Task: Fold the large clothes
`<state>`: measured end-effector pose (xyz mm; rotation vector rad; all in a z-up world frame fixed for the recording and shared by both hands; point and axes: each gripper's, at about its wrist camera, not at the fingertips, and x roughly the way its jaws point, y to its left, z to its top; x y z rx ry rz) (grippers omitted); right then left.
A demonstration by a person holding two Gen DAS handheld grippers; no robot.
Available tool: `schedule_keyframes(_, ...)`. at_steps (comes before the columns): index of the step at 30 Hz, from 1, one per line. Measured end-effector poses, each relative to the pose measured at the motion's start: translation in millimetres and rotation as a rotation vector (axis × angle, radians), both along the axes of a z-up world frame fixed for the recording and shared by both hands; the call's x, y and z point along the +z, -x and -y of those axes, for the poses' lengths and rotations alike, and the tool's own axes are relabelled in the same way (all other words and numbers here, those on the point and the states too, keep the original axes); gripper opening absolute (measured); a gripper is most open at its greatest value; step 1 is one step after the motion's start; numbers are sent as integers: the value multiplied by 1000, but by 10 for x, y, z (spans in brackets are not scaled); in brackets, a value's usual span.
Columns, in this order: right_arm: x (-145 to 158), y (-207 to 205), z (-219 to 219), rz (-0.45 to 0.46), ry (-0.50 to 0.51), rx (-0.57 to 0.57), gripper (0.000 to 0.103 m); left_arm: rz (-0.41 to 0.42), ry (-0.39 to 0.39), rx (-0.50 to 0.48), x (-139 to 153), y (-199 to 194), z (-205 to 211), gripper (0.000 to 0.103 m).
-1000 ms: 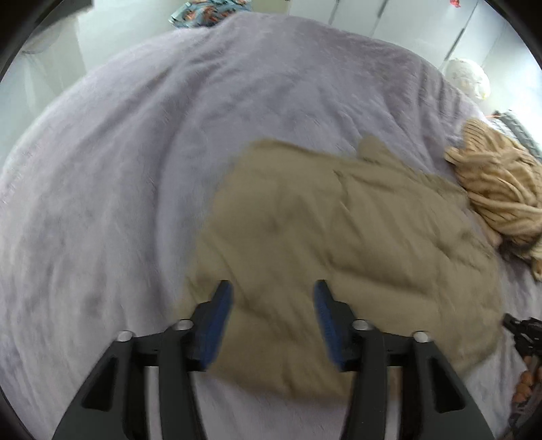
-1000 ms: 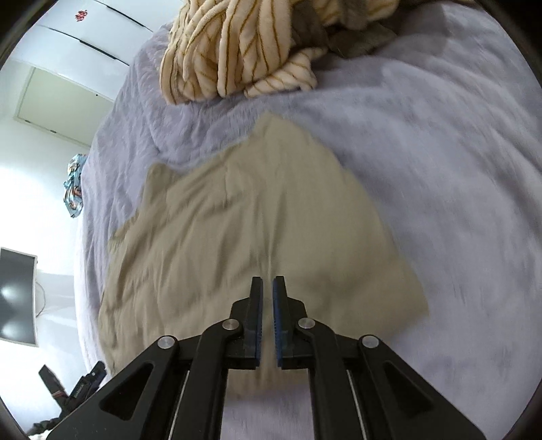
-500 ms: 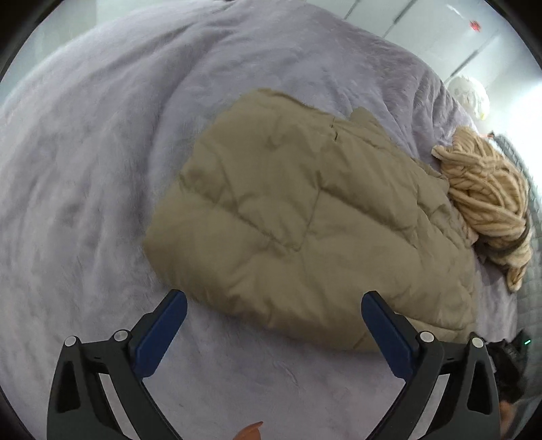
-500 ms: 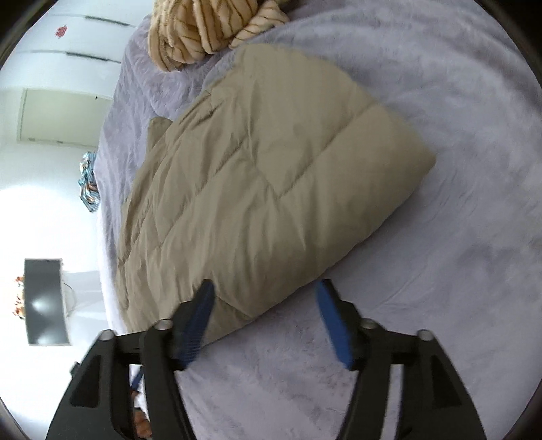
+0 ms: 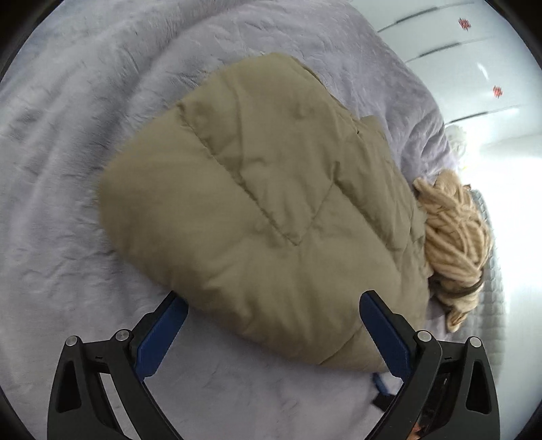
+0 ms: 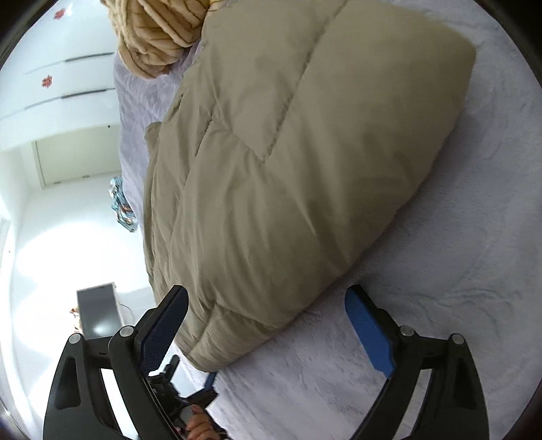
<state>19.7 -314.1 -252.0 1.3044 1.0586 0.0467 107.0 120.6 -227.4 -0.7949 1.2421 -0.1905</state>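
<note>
A tan quilted puffer jacket [image 5: 271, 203] lies folded into a thick bundle on the lilac plush bedspread [image 5: 67, 169]. It also fills the right wrist view [image 6: 288, 152]. My left gripper [image 5: 274, 331] is open and empty, its blue pads straddling the bundle's near edge just above the bed. My right gripper [image 6: 267, 325] is open and empty, its jaws on either side of the bundle's near corner.
A cream cable-knit sweater [image 5: 454, 230] lies bunched against the jacket's far end, also in the right wrist view [image 6: 159, 30]. White wardrobe doors [image 5: 474, 50] stand beyond the bed. A dark monitor [image 6: 98, 311] and patterned cloth [image 6: 122, 206] lie past the bed edge.
Both grippers opened wide; the right was shut a second ago. Both cameras moved closer to the jacket's near edge, so the bundle looks bigger.
</note>
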Motion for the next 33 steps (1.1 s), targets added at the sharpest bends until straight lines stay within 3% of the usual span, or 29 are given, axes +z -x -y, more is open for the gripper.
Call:
schedule_keyframes(11,-147,-384,-25,34,-64,-5,95,-1,-39,-15,-149,-345,284,102)
schedule_keyframes(18,-272,-599,-121,24,-84,18,95,-18,-5,33,-318,-474,326,100)
schedule_keyframes(19,-271,-600,-121,21,-89,15,95,-11,1,43,-310,-476,314,85)
schedule_keyframes(20,-271,-594,-117,22,-95,12,88,-3,-4,52,-281,-452,284,77)
schedule_keyframes(21,-272,-576,-113,16,-102,12,68,5,-4,52,-260,-438,264,62)
schedule_keyframes(22,-272,-564,-112,14,-109,15,59,25,14,50,-224,-412,230,44)
schedule_keyframes(24,-248,-527,-115,33,-127,11,34,53,39,31,-148,-377,202,29)
schedule_keyframes(27,-161,-480,-128,68,-131,14,23,116,-1,-21,57,-337,244,22)
schedule_keyframes(33,27,-232,-150,109,-150,41,21,193,14,-78,406,-134,168,21)
